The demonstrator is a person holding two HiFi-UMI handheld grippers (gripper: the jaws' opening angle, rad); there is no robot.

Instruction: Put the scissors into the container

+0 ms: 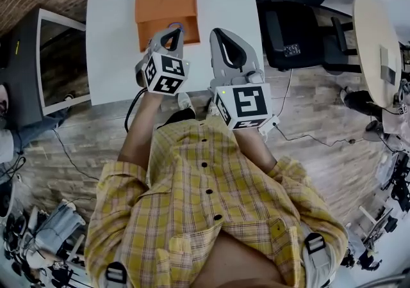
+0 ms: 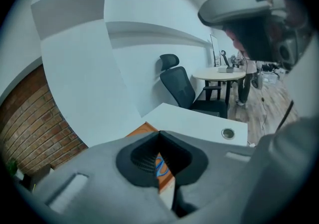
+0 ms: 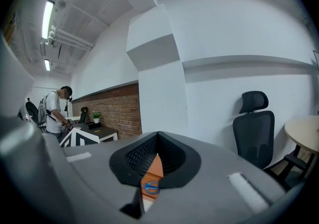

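Note:
The orange container [image 1: 165,4] stands at the far side of the white table [image 1: 109,37]. Blue-handled scissors [image 1: 175,25] show at its near edge; whether they lie inside it I cannot tell. My left gripper [image 1: 173,30] hovers just in front of the scissors, jaws closed tip to tip with nothing held. My right gripper [image 1: 218,32] is beside it to the right, over bare table, also shut and empty. Below the closed jaw tips, the left gripper [image 2: 159,133] view shows the scissors [image 2: 159,166] on orange. In the right gripper [image 3: 158,134] view the scissors [image 3: 149,187] show the same way.
A black office chair [image 1: 301,15] stands right of the table, with a round table [image 1: 378,43] beyond it. A dark desk [image 1: 29,63] is on the left. Cables run over the wooden floor [image 1: 314,139]. A person [image 3: 56,111] stands far off by a brick wall.

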